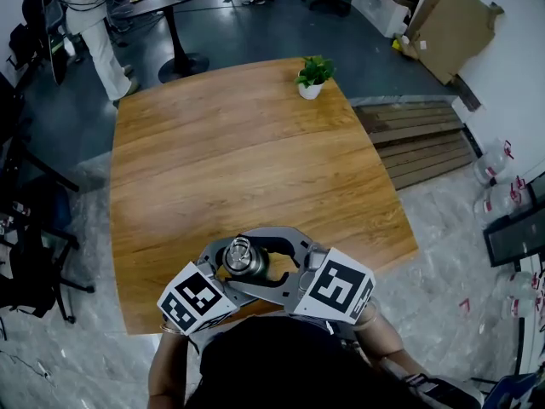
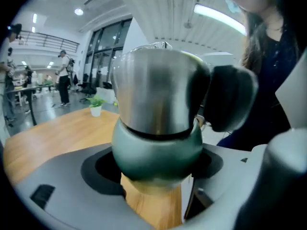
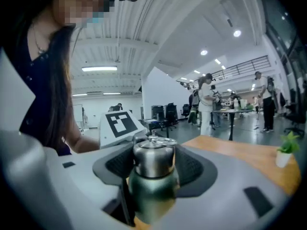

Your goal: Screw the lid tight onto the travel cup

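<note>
Tabletop (image 1: 255, 160) lies open beyond travel cup (image 1: 245, 258); potted plant (image 1: 313, 77) far.

the lid (image 2: 158, 87) is bare steel, brushed and bright, with smeared reflections. the travel cup (image 2: 158, 152) body under it is smooth dark green with a soft satin coat. the left gripper (image 2: 156, 181) and right gripper (image 3: 152, 174) have smooth grey matt plastic shells. the right one's pads (image 3: 193, 166) are black and finely ribbed. the marker cubes (image 1: 197, 298) carry flat black-and-white print without shine. the table (image 1: 238, 160) is warm wood with long grain and a low sheen. at its 12 o'clock edge stands a smooth white pot (image 1: 310, 92). at 1 o'clock lies dull brown cardboard (image 1: 456, 24), and at 3 o'clock unfinished wooden boards (image 1: 417, 139). the floor (image 1: 443, 313) at 4 o'clock is pale, marbled and faintly glossy.
</note>
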`<state>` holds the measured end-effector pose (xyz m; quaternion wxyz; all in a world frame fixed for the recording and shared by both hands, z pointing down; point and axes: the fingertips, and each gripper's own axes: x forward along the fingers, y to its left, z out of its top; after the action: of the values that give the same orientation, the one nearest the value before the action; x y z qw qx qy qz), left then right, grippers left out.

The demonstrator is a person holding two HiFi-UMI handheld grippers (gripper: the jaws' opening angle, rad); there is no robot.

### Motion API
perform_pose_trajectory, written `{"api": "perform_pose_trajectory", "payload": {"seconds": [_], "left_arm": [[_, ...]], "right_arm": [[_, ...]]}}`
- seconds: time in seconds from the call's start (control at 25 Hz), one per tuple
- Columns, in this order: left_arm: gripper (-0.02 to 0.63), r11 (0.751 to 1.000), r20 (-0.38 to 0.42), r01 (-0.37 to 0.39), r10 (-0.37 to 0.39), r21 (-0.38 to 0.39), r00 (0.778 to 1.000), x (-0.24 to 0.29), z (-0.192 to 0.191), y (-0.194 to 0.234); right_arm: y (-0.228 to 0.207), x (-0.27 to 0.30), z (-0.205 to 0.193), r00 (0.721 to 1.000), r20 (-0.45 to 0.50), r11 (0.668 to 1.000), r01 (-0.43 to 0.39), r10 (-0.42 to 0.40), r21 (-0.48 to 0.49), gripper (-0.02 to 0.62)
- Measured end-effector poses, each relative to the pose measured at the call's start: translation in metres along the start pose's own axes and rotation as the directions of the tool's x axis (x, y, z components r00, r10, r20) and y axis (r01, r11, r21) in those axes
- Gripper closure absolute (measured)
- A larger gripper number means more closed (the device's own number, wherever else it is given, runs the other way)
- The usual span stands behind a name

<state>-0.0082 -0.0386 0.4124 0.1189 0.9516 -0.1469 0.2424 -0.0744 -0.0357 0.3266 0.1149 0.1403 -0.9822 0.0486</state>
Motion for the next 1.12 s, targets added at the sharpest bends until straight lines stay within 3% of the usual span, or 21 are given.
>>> {"api": "perform_pose_trajectory", "payload": {"seconds": [0.04,0.12,0.24,0.32,0.4,0.48,0.6,0.68,0.76,0.92,1.12], "left_arm": [[0.213,1.000,-0.005,0.026,-0.026,-0.003,1.000,0.002,-0.002,-0.005],[0.213,1.000,-0.023,-0.010,0.010,-0.019,1.000,0.005,-0.007,-0.002],[0.213,0.983,-0.065,-0.179,0.177,-0.028,0.982,0.004,-0.013,0.022],[0.213,0.967,-0.087,-0.256,0.255,-0.007,0.963,0.002,-0.016,0.032],[0.213,0.978,-0.081,-0.211,0.210,0.002,0.974,0.001,-0.016,0.026],[0.213,0.998,-0.049,-0.062,0.062,-0.005,0.997,0.002,-0.011,0.005],[0.212,0.997,-0.036,0.080,-0.079,0.003,0.996,0.004,-0.011,-0.015],[0.213,0.997,-0.058,0.072,-0.072,0.005,0.996,0.005,-0.017,-0.014],[0.213,1.000,-0.066,0.016,-0.017,-0.006,0.998,0.006,-0.019,-0.006],[0.213,0.997,-0.034,-0.060,0.058,-0.039,0.998,0.006,-0.010,0.005],[0.213,0.989,-0.056,-0.146,0.145,-0.009,0.988,0.009,-0.012,0.016]], "right_arm": [[0.002,0.000,-0.001,1.000,-0.009,1.000,-0.022,0.022,-0.002,0.328],[0.001,0.003,-0.006,0.999,-0.036,0.999,0.012,-0.013,-0.030,0.328],[-0.010,0.009,-0.011,0.986,-0.067,0.987,0.150,-0.154,-0.058,0.330],[-0.014,0.010,-0.013,0.978,-0.072,0.980,0.193,-0.197,-0.055,0.330],[-0.011,0.010,-0.012,0.986,-0.058,0.987,0.154,-0.156,-0.041,0.328],[-0.002,0.009,-0.012,0.997,-0.052,0.998,0.052,-0.053,-0.024,0.330],[0.007,0.008,-0.013,0.996,-0.069,0.998,-0.053,0.052,-0.015,0.328],[0.006,0.010,-0.017,0.995,-0.091,0.999,-0.039,0.036,-0.029,0.328],[0.002,0.013,-0.019,0.995,-0.096,0.999,0.010,-0.014,-0.043,0.328],[-0.008,0.015,-0.013,0.994,-0.066,0.994,0.087,-0.091,-0.062,0.330],[-0.013,0.013,-0.015,0.988,-0.068,0.988,0.136,-0.142,-0.077,0.328]]}}
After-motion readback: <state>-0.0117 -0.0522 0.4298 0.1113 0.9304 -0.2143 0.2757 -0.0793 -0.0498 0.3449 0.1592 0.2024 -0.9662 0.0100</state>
